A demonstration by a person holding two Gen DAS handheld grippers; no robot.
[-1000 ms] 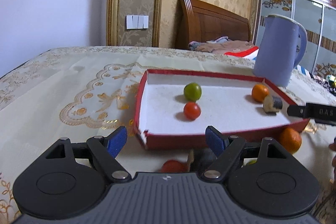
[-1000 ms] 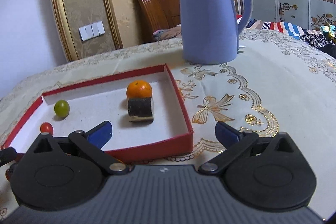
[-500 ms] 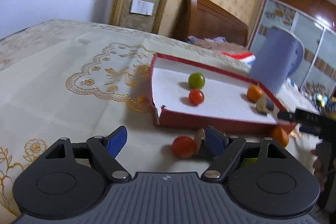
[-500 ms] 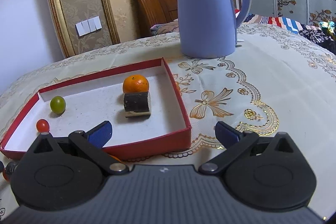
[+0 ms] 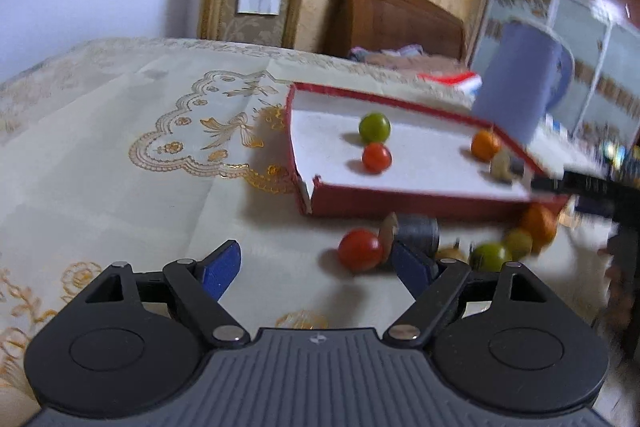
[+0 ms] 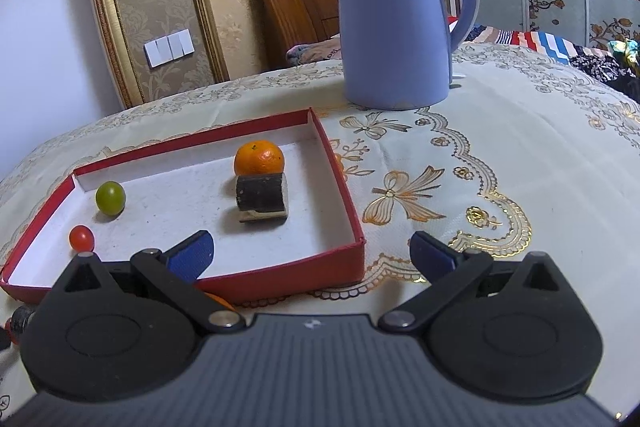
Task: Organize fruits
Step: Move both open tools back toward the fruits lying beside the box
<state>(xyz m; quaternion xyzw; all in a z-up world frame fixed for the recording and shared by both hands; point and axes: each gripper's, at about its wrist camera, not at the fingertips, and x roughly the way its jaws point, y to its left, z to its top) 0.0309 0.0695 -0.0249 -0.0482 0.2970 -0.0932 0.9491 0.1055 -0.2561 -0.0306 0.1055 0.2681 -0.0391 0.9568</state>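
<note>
A red-walled tray (image 5: 400,201) (image 6: 280,279) with a white floor holds a green fruit (image 5: 374,127) (image 6: 110,198), a small red tomato (image 5: 376,157) (image 6: 81,237), an orange (image 5: 485,145) (image 6: 259,158) and a dark cut roll (image 6: 262,198) (image 5: 505,166). In front of the tray on the cloth lie a red tomato (image 5: 360,249), a dark roll (image 5: 416,231), green fruits (image 5: 490,255) and an orange (image 5: 540,222). My left gripper (image 5: 318,267) is open and empty, just short of the loose tomato. My right gripper (image 6: 312,253) is open and empty at the tray's near right corner.
A tall blue kettle (image 6: 396,19) (image 5: 516,83) stands behind the tray's right end. The table carries a cream cloth with gold embroidery (image 6: 480,195) (image 5: 120,147). A wooden headboard (image 6: 296,11) and wall stand behind.
My left gripper has pulled back and tilted, so the loose fruits in front of the tray show. My right gripper has backed off slightly from the tray. Both stay open.
</note>
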